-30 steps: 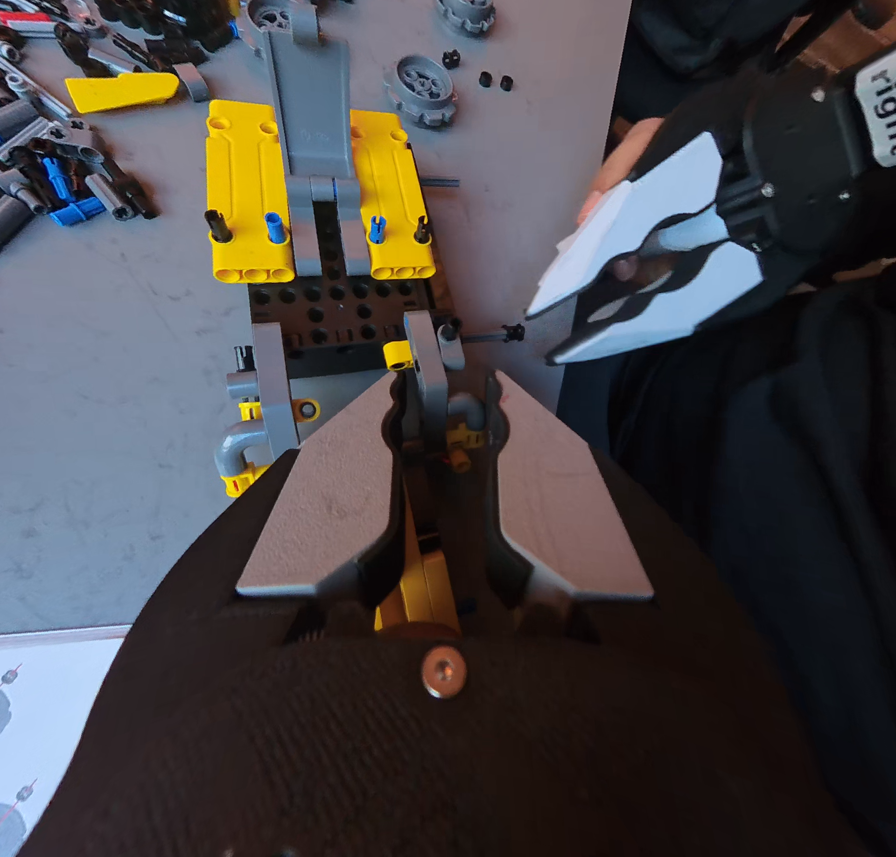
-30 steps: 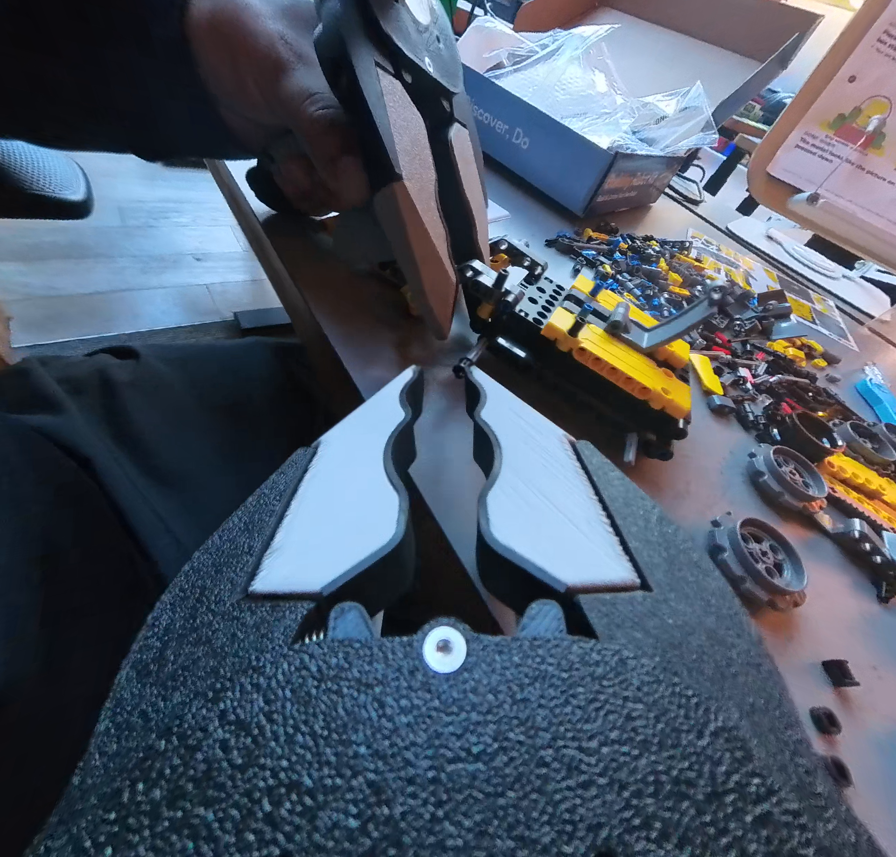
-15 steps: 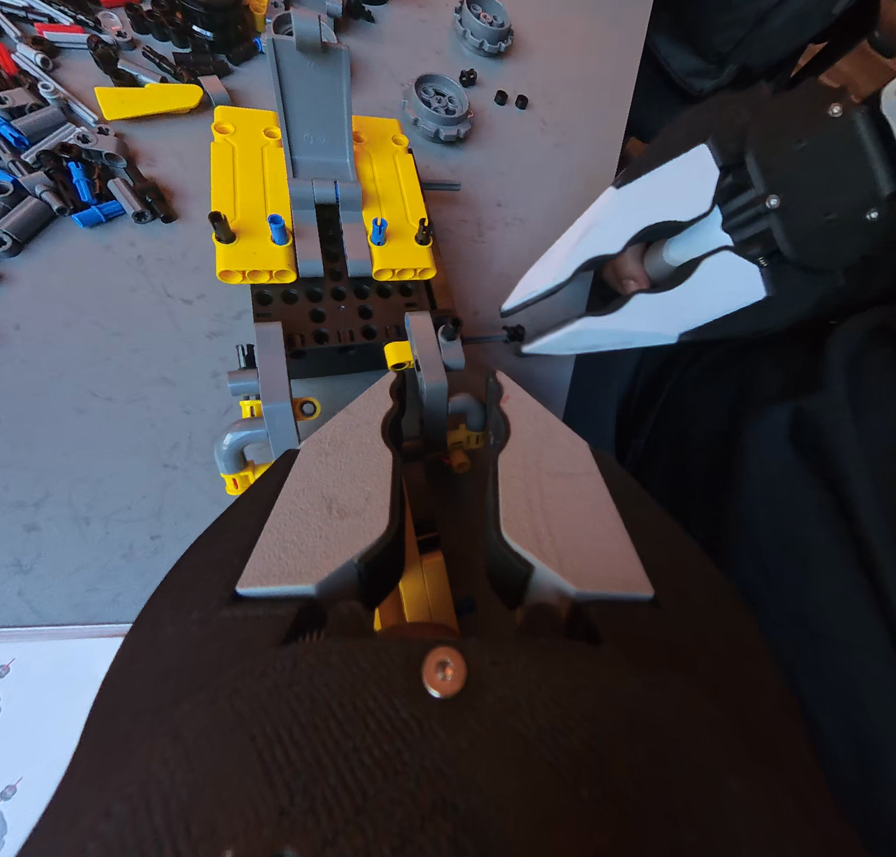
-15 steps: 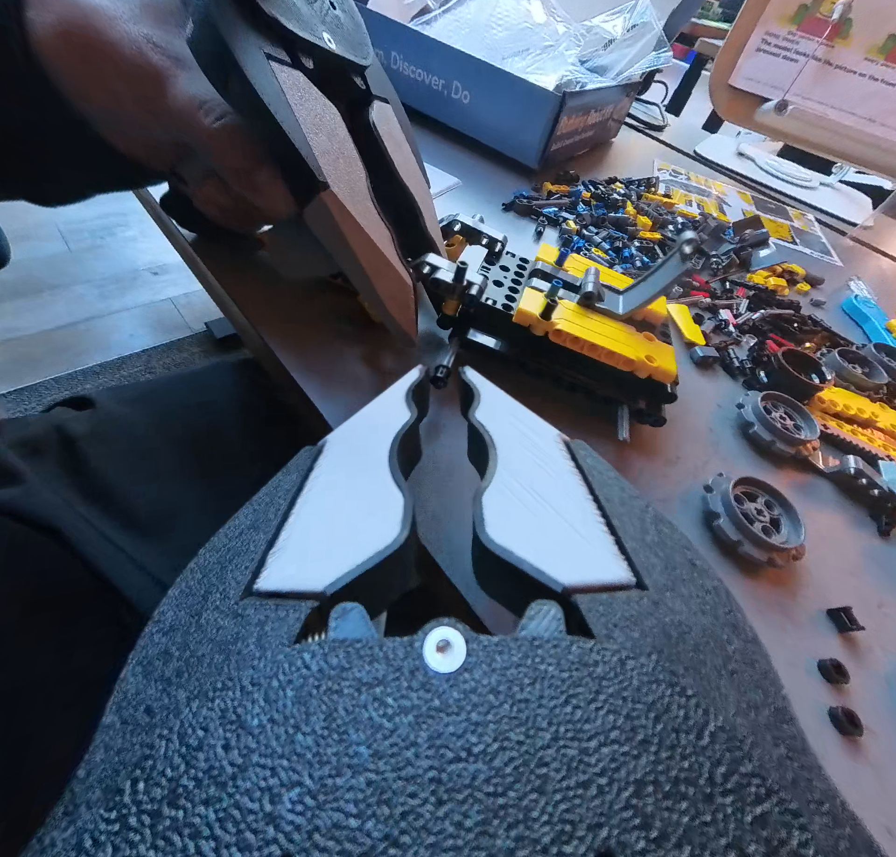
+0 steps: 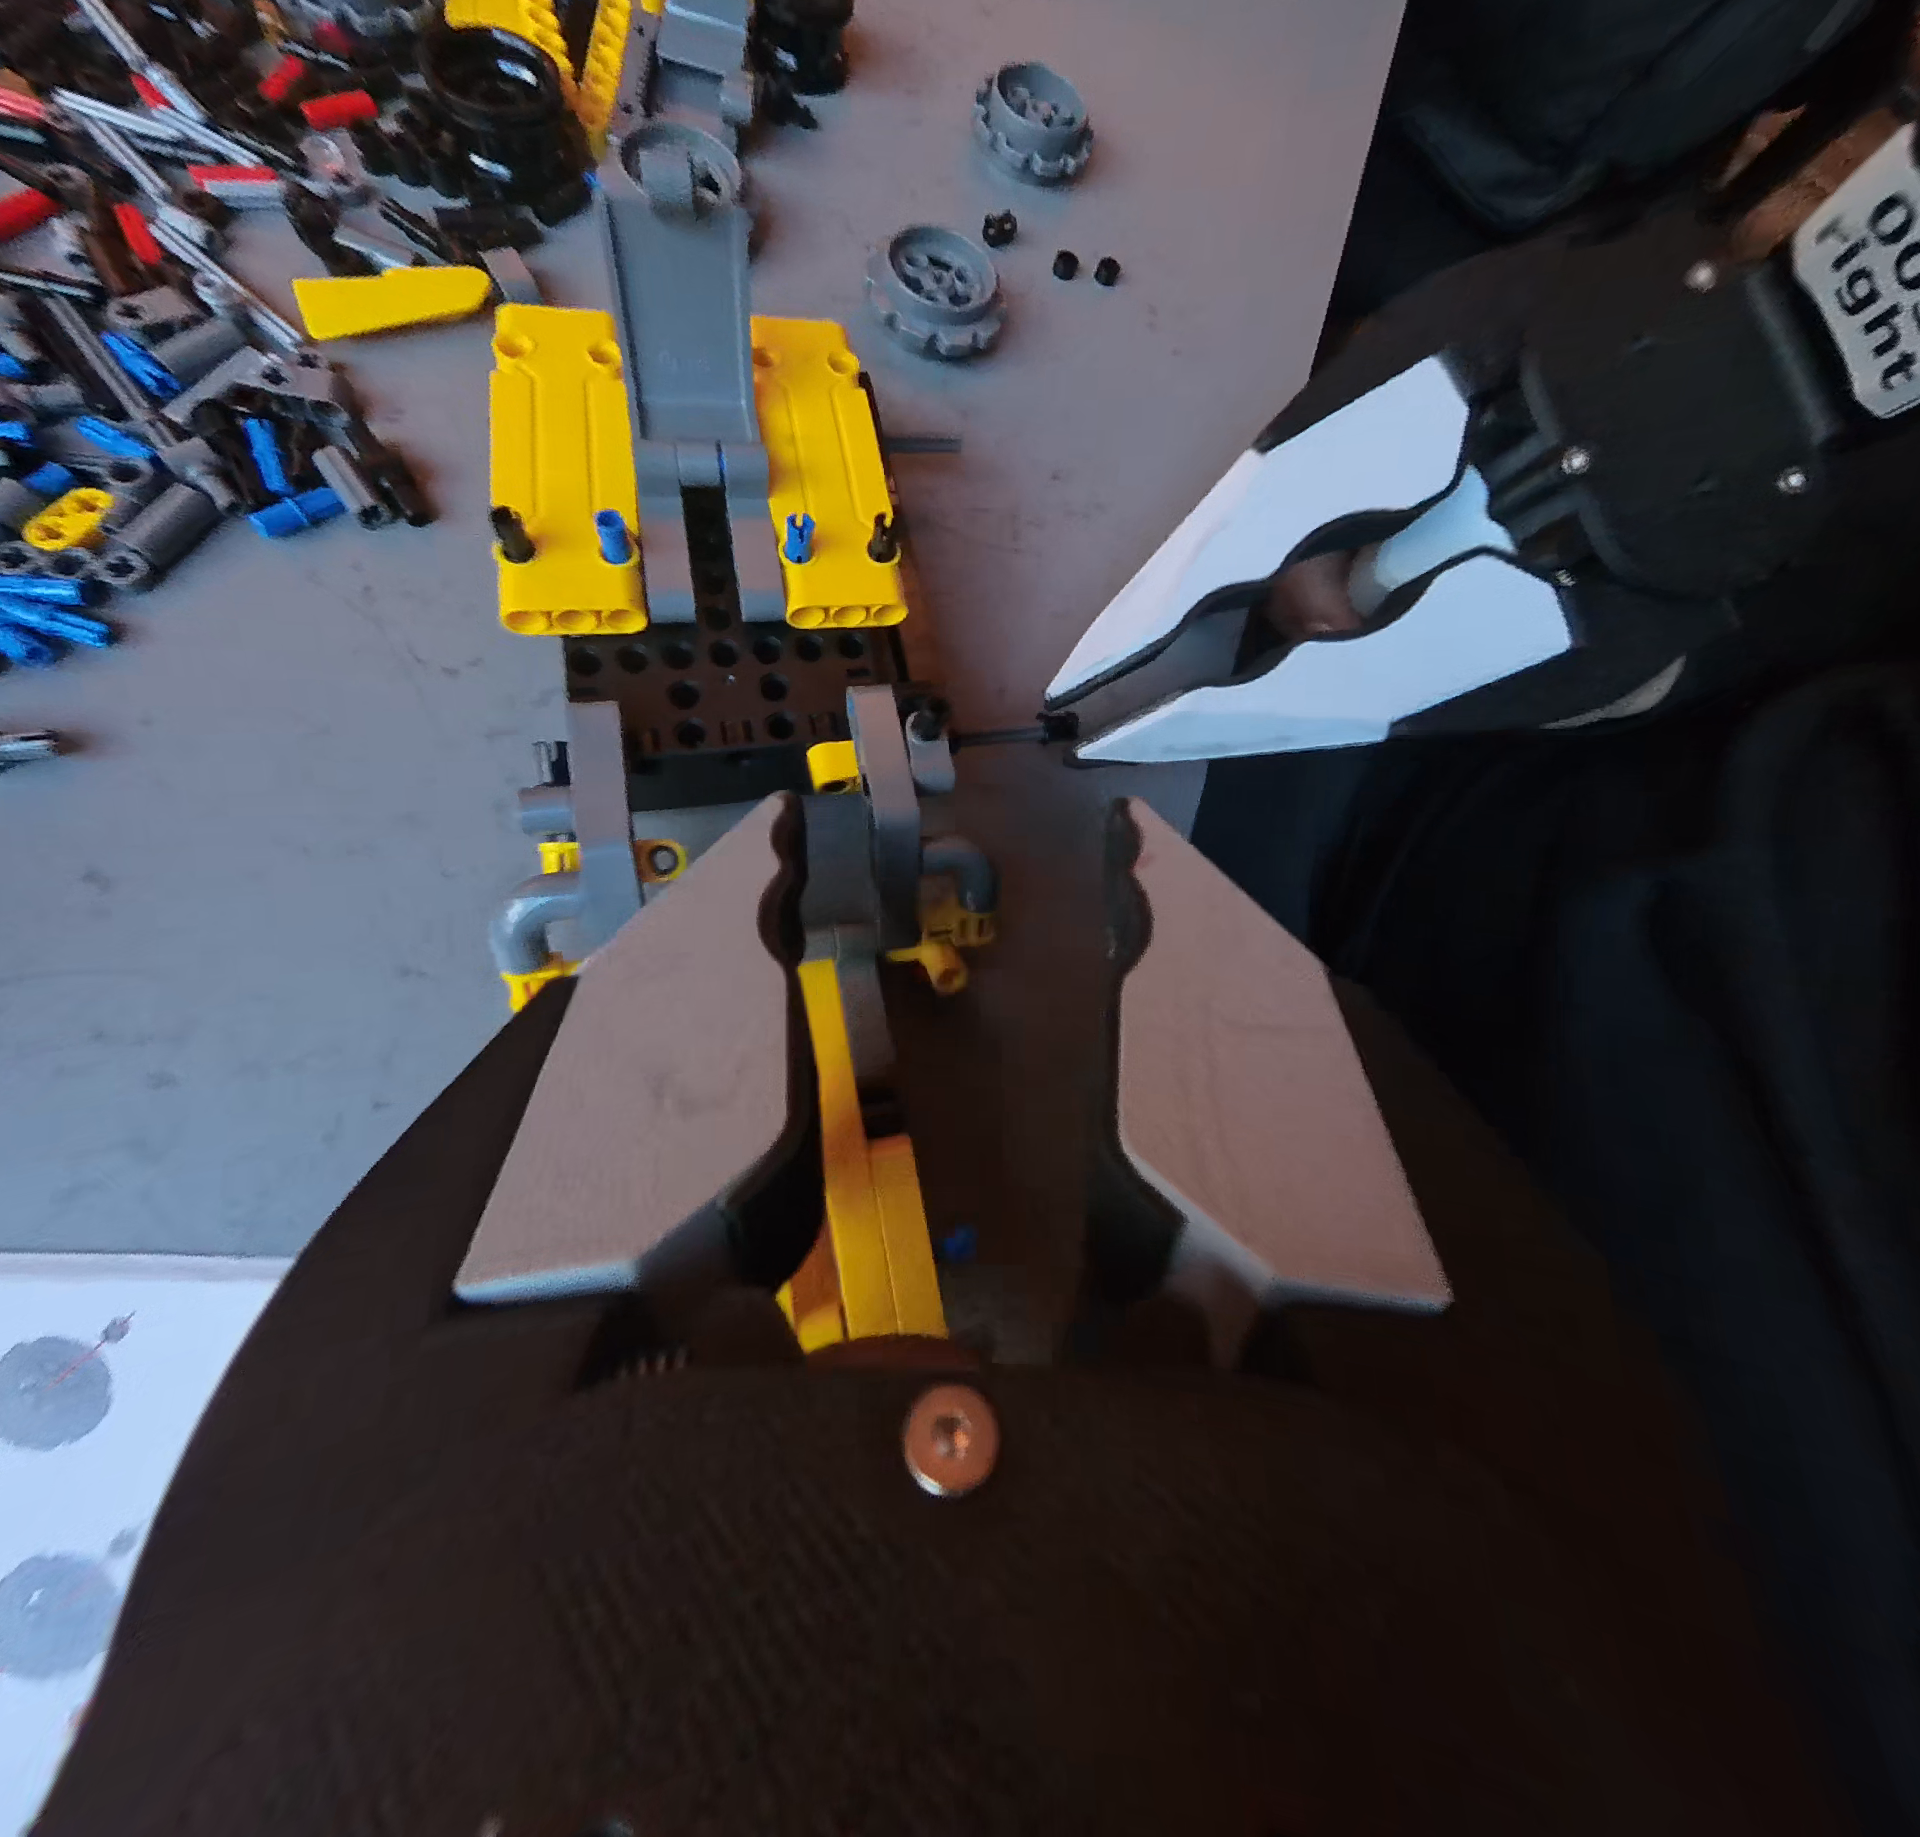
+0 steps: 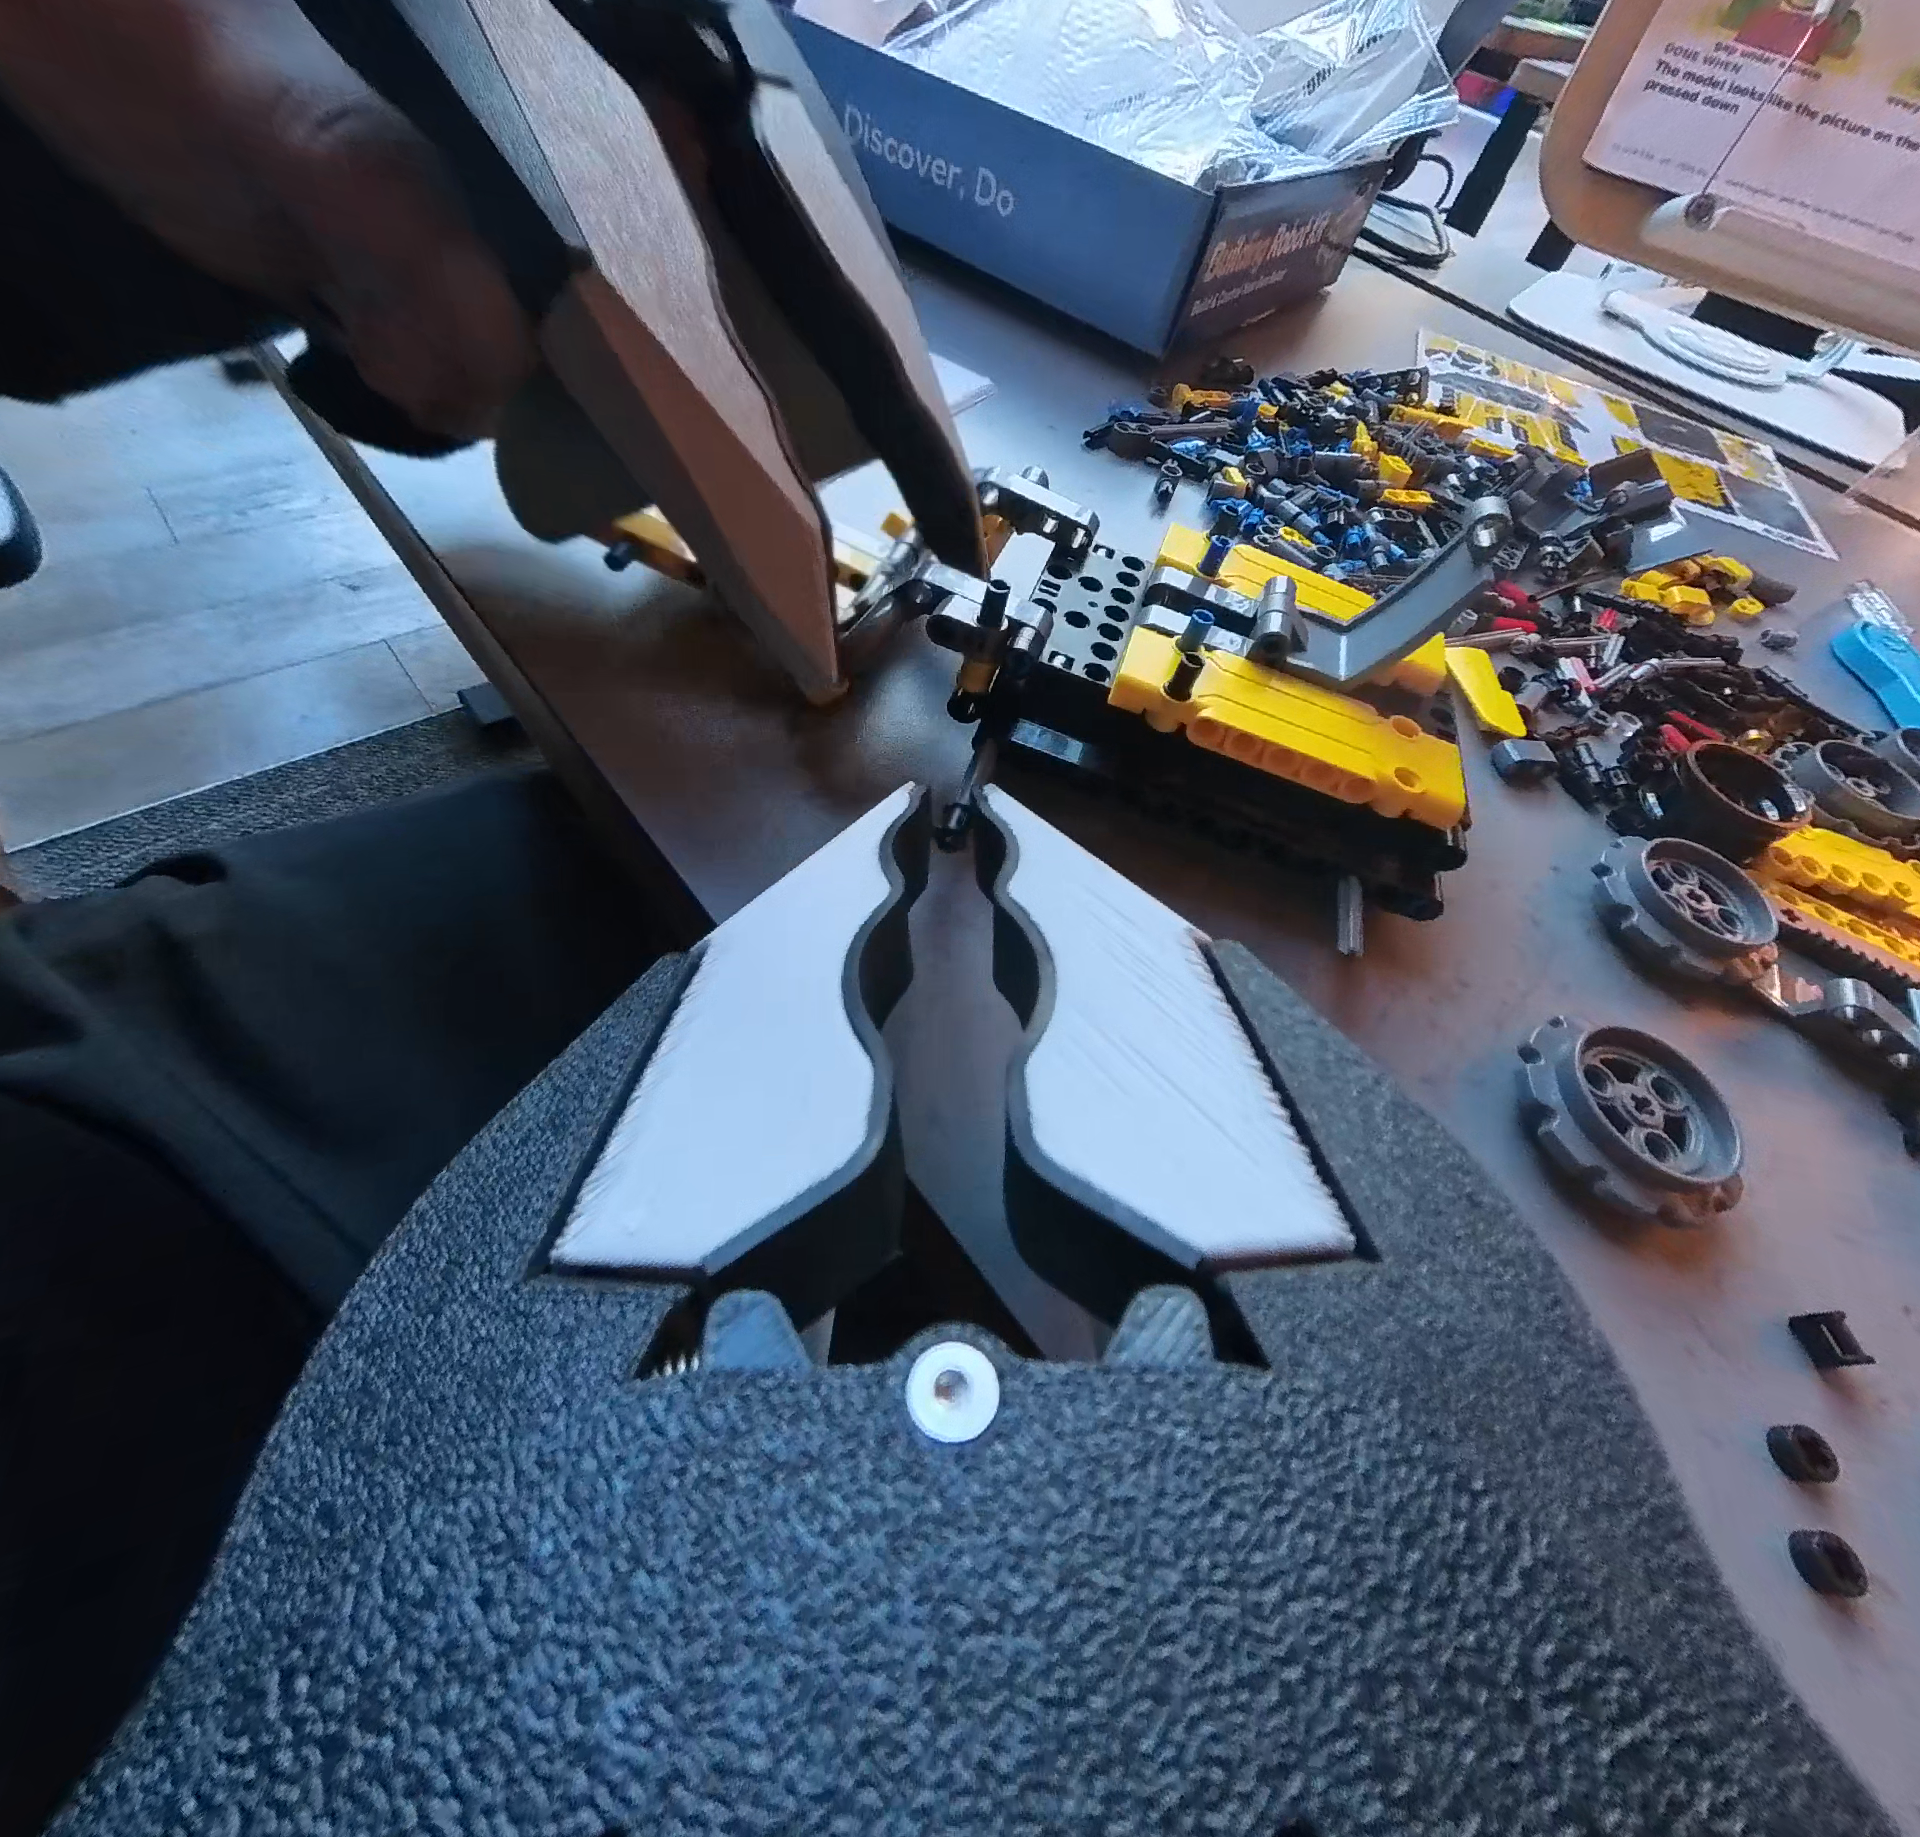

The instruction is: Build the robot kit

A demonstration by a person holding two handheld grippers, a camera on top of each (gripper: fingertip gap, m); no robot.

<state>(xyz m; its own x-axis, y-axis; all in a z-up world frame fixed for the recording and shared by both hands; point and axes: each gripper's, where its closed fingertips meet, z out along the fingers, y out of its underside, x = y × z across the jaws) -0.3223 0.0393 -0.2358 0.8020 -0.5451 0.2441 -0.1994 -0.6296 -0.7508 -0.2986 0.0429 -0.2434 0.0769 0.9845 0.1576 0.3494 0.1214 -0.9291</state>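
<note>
Left gripper [image 5: 951,819] sits spread wide over the near end of the yellow and black brick model [image 5: 707,582] on the worktop [image 5: 260,904], loose parts [image 5: 156,281] piled off left. Right gripper [image 6: 954,819] is nearly closed around the tip of a thin black axle [image 6: 971,785] poking from the model's side; can't tell if it's pinching it. Grey wheels [image 6: 1628,1122] lie beyond.

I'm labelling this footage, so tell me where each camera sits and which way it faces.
Left wrist view: on the left hand-held gripper, looking down at the yellow, grey and black brick model on the grey table; its open fingers straddle the model's near end.
Right wrist view: on the right hand-held gripper, looking across the table; its fingers flank a thin black axle.
Both views share the model and the axle.
</note>
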